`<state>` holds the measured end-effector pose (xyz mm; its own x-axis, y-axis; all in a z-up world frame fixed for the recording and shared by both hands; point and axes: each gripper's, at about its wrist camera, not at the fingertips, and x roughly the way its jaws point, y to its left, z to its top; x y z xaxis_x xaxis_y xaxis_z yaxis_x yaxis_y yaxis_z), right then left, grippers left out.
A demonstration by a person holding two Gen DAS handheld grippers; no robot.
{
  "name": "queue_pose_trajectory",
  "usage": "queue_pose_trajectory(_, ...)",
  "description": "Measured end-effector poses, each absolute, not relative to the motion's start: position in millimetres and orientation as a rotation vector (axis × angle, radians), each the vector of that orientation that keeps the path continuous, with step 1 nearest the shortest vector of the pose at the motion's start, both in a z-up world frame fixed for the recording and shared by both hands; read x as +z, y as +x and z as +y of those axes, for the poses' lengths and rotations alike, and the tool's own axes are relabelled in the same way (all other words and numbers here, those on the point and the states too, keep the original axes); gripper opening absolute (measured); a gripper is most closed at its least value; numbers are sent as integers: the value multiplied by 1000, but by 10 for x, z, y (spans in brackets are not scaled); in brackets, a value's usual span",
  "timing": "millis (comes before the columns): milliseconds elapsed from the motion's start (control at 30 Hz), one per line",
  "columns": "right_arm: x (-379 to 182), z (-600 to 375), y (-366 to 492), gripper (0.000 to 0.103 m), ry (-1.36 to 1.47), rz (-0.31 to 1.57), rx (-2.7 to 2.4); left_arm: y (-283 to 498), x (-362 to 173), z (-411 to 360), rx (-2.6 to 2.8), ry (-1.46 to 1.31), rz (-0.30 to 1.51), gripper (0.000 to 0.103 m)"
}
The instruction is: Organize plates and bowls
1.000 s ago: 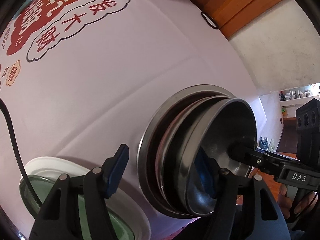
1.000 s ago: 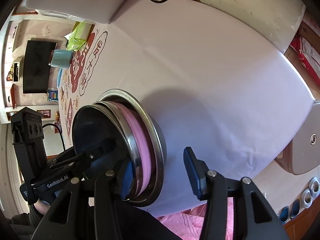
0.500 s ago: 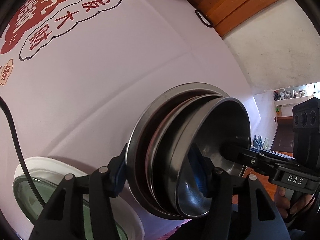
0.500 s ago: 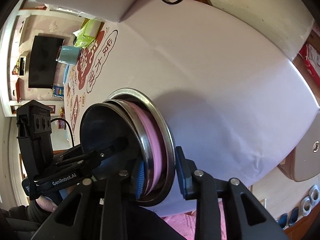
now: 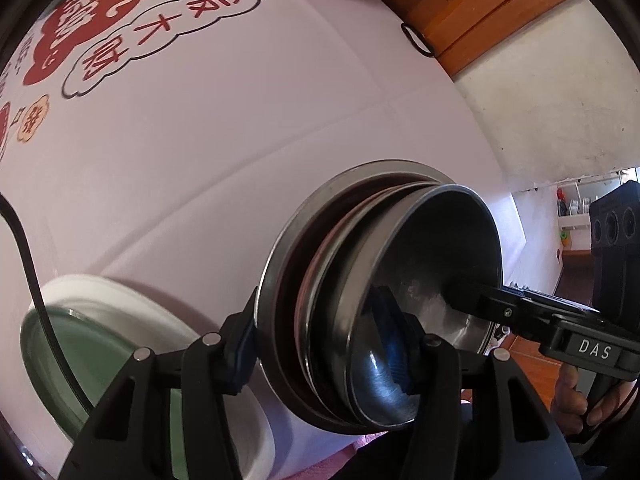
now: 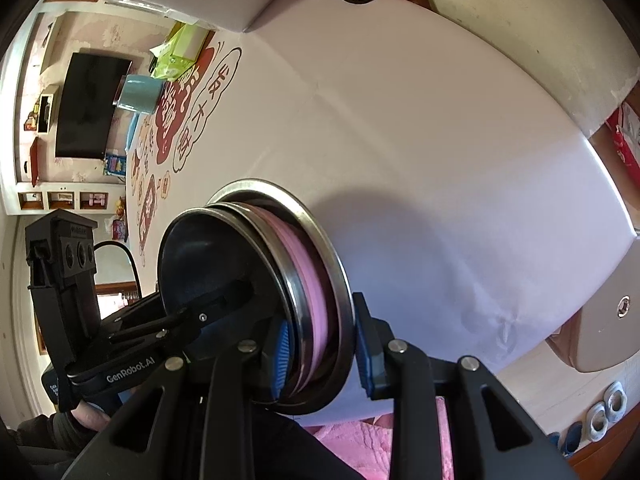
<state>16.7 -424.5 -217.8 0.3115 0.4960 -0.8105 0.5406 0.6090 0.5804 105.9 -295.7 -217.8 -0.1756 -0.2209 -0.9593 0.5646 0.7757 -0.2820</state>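
A nested stack of round dishes occupies the lower centre of both views, at the near edge of the table (image 5: 240, 128).

Outermost is a wide stainless-steel plate (image 5: 352, 176) with a flat, bright rim. Inside it lies a pink plate (image 6: 310, 280), whose edge shows as a pink band in the right wrist view and a dull reddish band in the left wrist view. Next comes a second steel dish (image 5: 340, 272) with a thin rolled rim. On top sits a steel bowl (image 5: 448, 240), its interior dark and reflective, seated slightly off-centre against the dishes below.

A white-rimmed green plate (image 5: 100, 344) lies separately at lower left in the left wrist view.
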Motion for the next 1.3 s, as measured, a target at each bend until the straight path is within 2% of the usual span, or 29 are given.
queue_pose_trajectory(567, -1817, -4142, 77, 28, 792, 1281, 184, 488, -1699, -2520, -544, 92, 1432, 51)
queue_pose_trajectory(933, -1663, -3727, 32, 28, 635, 1302, 387, 1, -1516, -2007, -352, -69, 1360, 51)
queue_pose_trajectory(1300, -1477, -3279, 273, 27, 569, 1265, 485, 8, -1291, -1561, -279, -121, 1289, 50)
